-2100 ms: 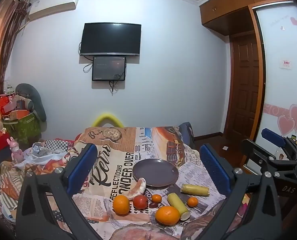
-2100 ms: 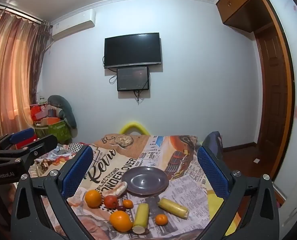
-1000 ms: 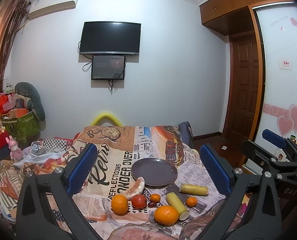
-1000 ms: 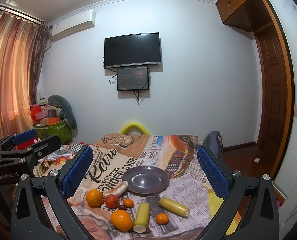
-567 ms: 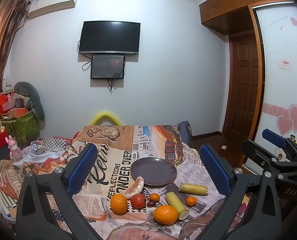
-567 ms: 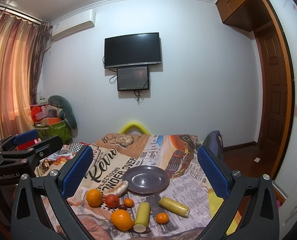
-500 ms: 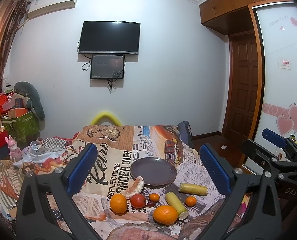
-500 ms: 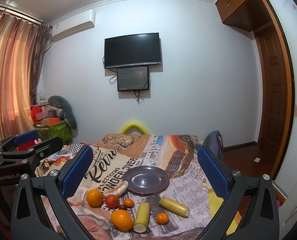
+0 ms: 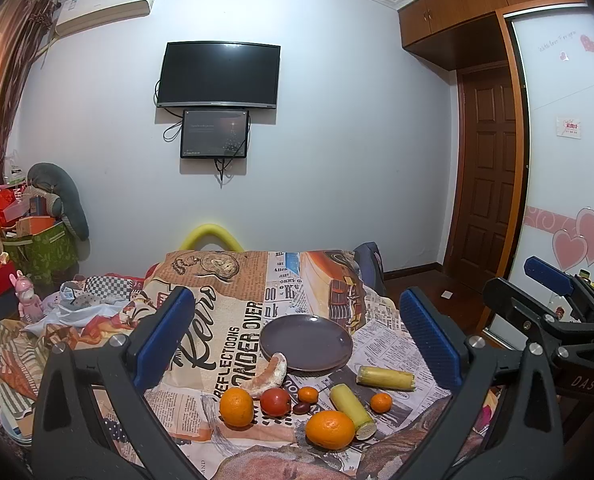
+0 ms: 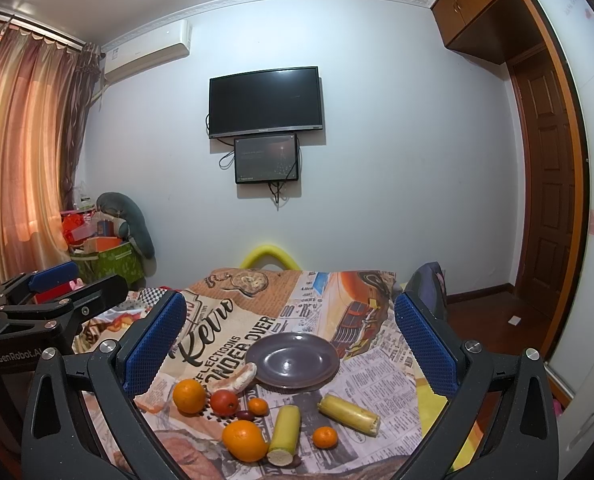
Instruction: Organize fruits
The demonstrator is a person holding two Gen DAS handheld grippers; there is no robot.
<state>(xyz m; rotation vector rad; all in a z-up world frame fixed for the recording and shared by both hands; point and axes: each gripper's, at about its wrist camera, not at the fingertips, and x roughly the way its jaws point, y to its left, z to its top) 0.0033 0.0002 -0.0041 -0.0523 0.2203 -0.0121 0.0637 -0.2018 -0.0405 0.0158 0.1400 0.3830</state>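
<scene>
Left wrist view: heart-decal wardrobe [image 9: 569, 200]; right wrist view: curtains [image 10: 21, 152]. Both grippers spread wide, holding nothing.

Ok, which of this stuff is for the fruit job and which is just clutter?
For the job: purple plate, two big oranges, tomato, two small mandarins, peeled segment.

Lying about: TV, green bag, pink toy.
</scene>
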